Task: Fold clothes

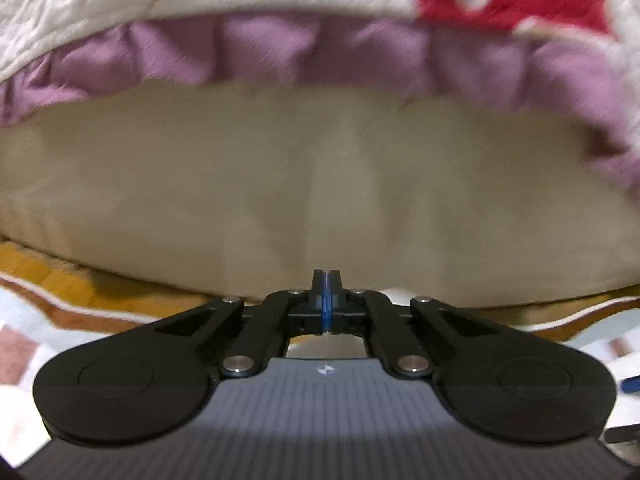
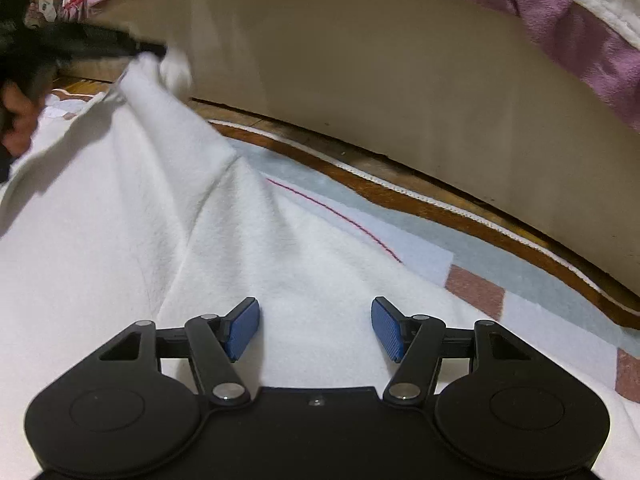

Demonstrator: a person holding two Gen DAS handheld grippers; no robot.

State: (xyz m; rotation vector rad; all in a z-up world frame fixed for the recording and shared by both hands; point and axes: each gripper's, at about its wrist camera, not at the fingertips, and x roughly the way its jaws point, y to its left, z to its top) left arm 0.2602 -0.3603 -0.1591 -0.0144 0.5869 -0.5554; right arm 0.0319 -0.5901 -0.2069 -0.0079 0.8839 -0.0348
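A white fleece garment (image 2: 168,240) lies spread on the rug and fills the lower left of the right wrist view. One corner of it is pulled up into a ridge toward the left gripper (image 2: 150,51), a blurred black shape at the upper left that pinches that corner. In the left wrist view, the left gripper (image 1: 326,300) has its blue pads pressed together, and only a white scrap (image 1: 394,292) shows behind the linkage. My right gripper (image 2: 316,328) hovers just over the garment, open, with nothing between its blue pads (image 2: 242,330).
A beige bed side panel (image 2: 360,80) stands close ahead, with a purple-ruffled white quilt (image 1: 280,48) hanging over it. A patterned rug (image 2: 472,264) with a brown border lies on the wooden floor (image 2: 256,120). A person's hand (image 2: 16,120) is at the far left.
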